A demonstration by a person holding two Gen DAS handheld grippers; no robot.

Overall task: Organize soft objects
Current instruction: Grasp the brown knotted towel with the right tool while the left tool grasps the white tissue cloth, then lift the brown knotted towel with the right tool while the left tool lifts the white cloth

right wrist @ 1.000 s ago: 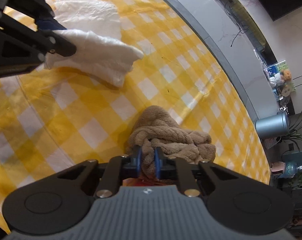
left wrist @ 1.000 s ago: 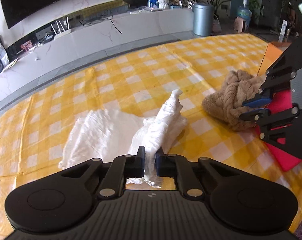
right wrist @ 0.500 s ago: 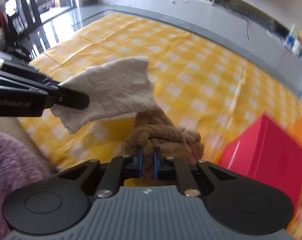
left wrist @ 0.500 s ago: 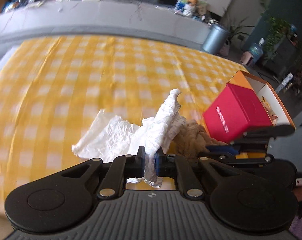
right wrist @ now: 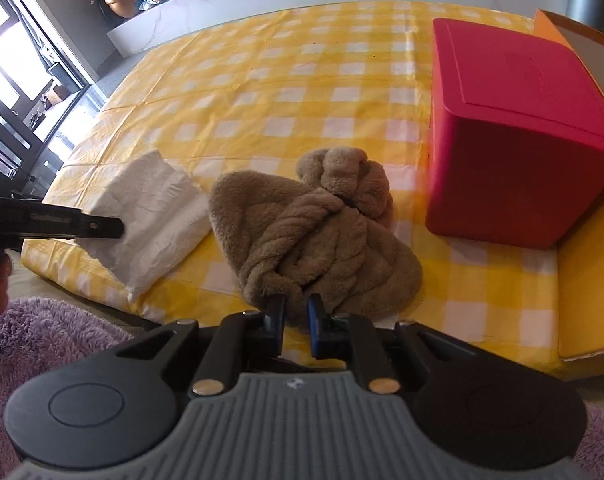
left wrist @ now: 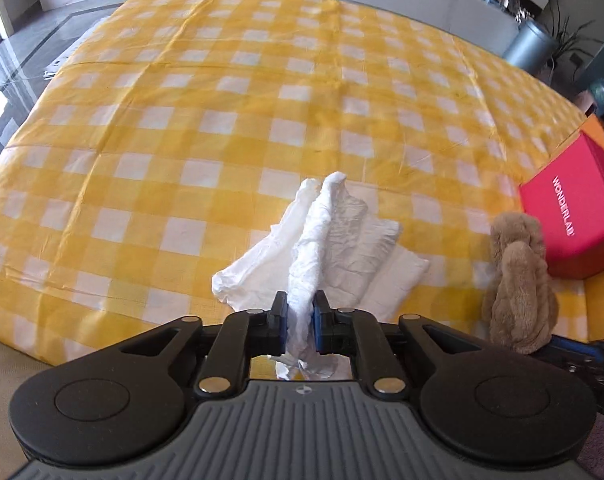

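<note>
My left gripper [left wrist: 300, 320] is shut on a crumpled white cloth [left wrist: 325, 252], which hangs from the jaws and drapes onto the yellow checked tablecloth [left wrist: 222, 120] near its front edge. The white cloth [right wrist: 154, 216] also shows at the left of the right wrist view, with a left gripper finger [right wrist: 62, 222] on it. My right gripper [right wrist: 296, 326] is shut on the near edge of a twisted brown fleece towel [right wrist: 321, 232], which lies on the tablecloth. The towel [left wrist: 517, 280] stands at the right in the left wrist view.
A red box [right wrist: 513, 128] marked WONDERLAB [left wrist: 573, 216] stands right of the brown towel, inside an orange tray [right wrist: 585, 280]. A purple fleece [right wrist: 50, 336] lies below the table's front edge. A grey bin [left wrist: 527, 46] stands beyond the table.
Both grippers have drawn back toward the table's front edge with their cloths. The white cloth and the brown towel now rest on the tablecloth near that edge, side by side.
</note>
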